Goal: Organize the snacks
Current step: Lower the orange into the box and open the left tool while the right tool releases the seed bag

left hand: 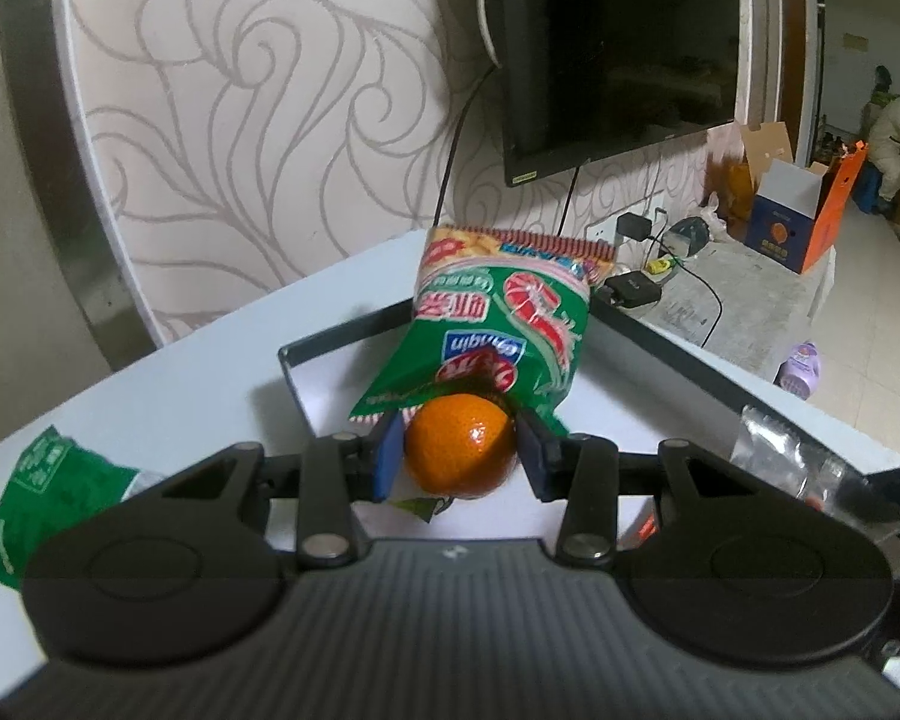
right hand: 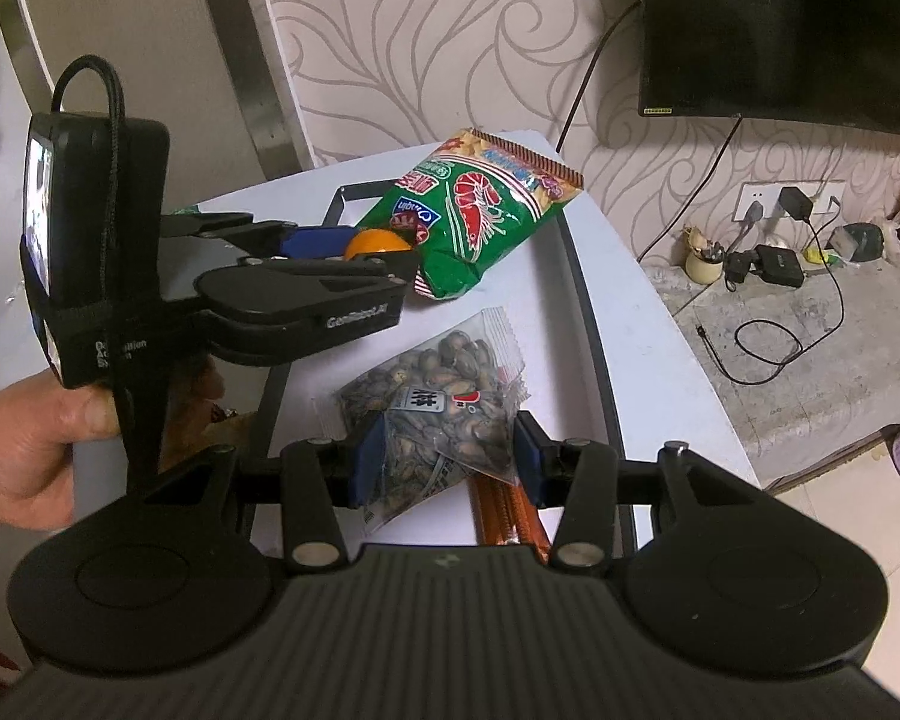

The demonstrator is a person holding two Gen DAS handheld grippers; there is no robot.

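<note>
Nearest, the right gripper (right hand: 447, 456) has its blue pads spread to either side of a clear packet of dark seeds (right hand: 441, 402); whether they actually press it, I cannot tell. Orange-red snack sticks (right hand: 507, 513) poke out from under that packet. The left gripper (left hand: 459, 459) pinches one glossy, dimpled orange tangerine (left hand: 459, 453) between its pads, just above the tray floor. Touching the fruit's far side is one green shrimp-cracker bag (left hand: 498, 324), printed with a red prawn, its far end propped on the black rim of the white tray (left hand: 291, 360). A second green wrapper (left hand: 42, 492) lies outside the tray on the table (left hand: 180, 372). Beyond hangs a dark television (left hand: 618, 48).
</note>
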